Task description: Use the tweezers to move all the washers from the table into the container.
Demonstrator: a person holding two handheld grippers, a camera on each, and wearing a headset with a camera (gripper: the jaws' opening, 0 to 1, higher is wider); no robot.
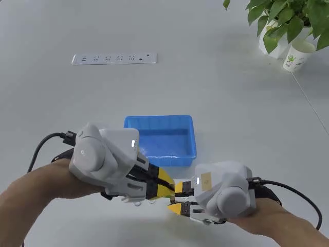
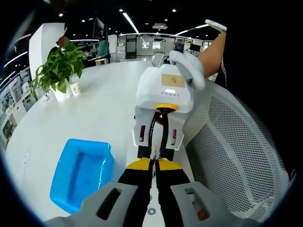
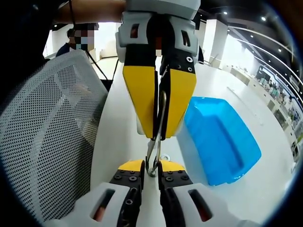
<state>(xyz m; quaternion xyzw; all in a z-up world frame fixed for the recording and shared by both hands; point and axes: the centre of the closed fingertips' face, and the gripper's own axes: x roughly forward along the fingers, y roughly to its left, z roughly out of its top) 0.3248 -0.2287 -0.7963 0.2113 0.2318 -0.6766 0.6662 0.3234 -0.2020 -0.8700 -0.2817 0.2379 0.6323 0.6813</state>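
Left claw [image 2: 152, 164] pressed together on the tweezers [image 3: 154, 149], pinching the shaft between its yellow pads. Right claw [image 3: 151, 166] nose to nose with it, closed to a narrow gap around the tweezers' near end, seemingly gripping across both arms. Both held low over the worktop [image 1: 216, 92], just in front of the blue container [image 1: 169, 156], with nothing visible inside it. Probable washers [image 1: 136, 203] lying on the worktop beneath the left claw, outside the container.

Risks, by judgement:
- Dropping the tweezers through early release by either claw, given such thin, smooth metal in a two-sided hold.
- Twisting them askew through any pull off the shared line, leaving the tips badly aimed for picking.
- Squeezing too hard with the right claw, shutting the tips before reaching a washer; squeezing too softly, getting no hold on a flat piece.
- Sweeping washers toward the near edge and the mesh chair [image 2: 236, 142] beyond, with claws this low.

Hard to make out:
- Washers no more than small pale specks in the head view.
- One small ring [image 2: 150, 211] in the left gripper view, likely another washer, too small to confirm. Count unknown.
- Tweezer tips hidden between the jaws, so no telling the working end from the back end.
- Near worktop edge cut off by hands and housings.
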